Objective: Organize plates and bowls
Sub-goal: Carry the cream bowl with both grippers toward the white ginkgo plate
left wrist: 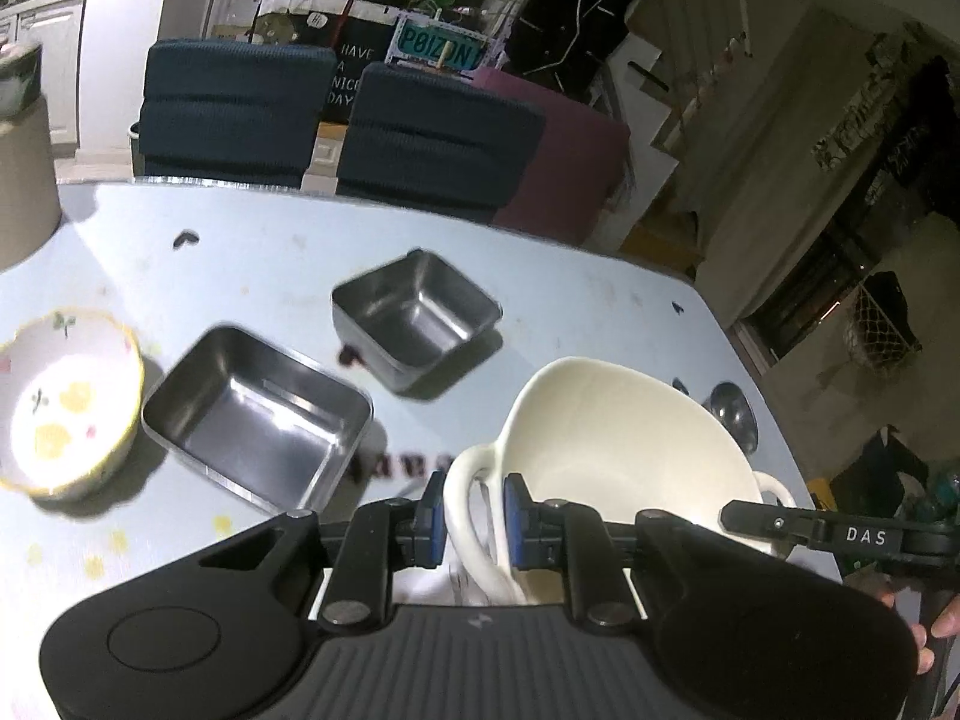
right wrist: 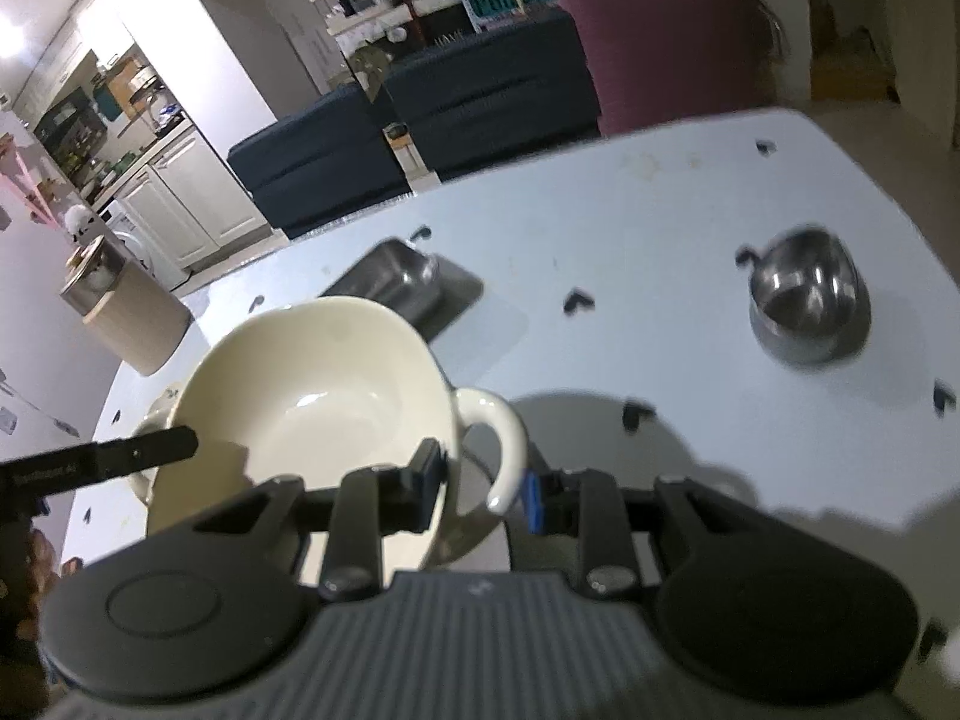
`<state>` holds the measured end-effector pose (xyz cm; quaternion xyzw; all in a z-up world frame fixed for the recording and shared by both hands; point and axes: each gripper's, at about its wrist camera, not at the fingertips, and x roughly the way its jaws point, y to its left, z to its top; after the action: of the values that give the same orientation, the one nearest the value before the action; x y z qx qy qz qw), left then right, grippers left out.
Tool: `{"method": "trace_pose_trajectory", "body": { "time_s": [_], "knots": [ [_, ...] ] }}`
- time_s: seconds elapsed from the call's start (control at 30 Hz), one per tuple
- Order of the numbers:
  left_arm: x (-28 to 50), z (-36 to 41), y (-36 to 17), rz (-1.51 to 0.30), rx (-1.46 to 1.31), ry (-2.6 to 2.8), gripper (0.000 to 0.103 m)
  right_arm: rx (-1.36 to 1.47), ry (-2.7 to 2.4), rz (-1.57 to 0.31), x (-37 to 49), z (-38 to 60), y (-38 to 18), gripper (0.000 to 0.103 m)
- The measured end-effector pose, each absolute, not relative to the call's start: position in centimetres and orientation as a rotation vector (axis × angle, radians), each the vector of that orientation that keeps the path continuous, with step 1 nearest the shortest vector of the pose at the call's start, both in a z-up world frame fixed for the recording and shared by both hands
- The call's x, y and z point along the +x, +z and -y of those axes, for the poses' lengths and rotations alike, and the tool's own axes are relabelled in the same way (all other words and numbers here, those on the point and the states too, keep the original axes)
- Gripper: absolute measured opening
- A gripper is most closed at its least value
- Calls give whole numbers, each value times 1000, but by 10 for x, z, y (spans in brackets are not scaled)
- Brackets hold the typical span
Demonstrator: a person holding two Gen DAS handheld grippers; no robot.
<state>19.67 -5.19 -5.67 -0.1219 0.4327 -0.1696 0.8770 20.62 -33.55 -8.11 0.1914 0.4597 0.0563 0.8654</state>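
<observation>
A cream bowl with two loop handles hangs tilted above the pale table, casting a shadow on it. My left gripper is shut on one handle, whose loop sits between the blue pads. My right gripper is shut on the opposite handle of the same cream bowl. Each gripper's black finger shows at the edge of the other's view. On the table lie a rectangular steel tray, a square steel container, a floral bowl and a round steel bowl.
A tan canister stands at the table's left edge. Dark blue chairs and a maroon chair line the far side. The table's right edge curves close to the bowl. A person's fingers show at lower right.
</observation>
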Motion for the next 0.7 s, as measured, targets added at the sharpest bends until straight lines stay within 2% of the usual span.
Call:
{"method": "trace_pose_trajectory", "body": {
  "time_s": [0.7],
  "knots": [
    [188,19,-117,-990,-342,-275,22,291,127,-1083,214,288,-117,33]
  ]
}}
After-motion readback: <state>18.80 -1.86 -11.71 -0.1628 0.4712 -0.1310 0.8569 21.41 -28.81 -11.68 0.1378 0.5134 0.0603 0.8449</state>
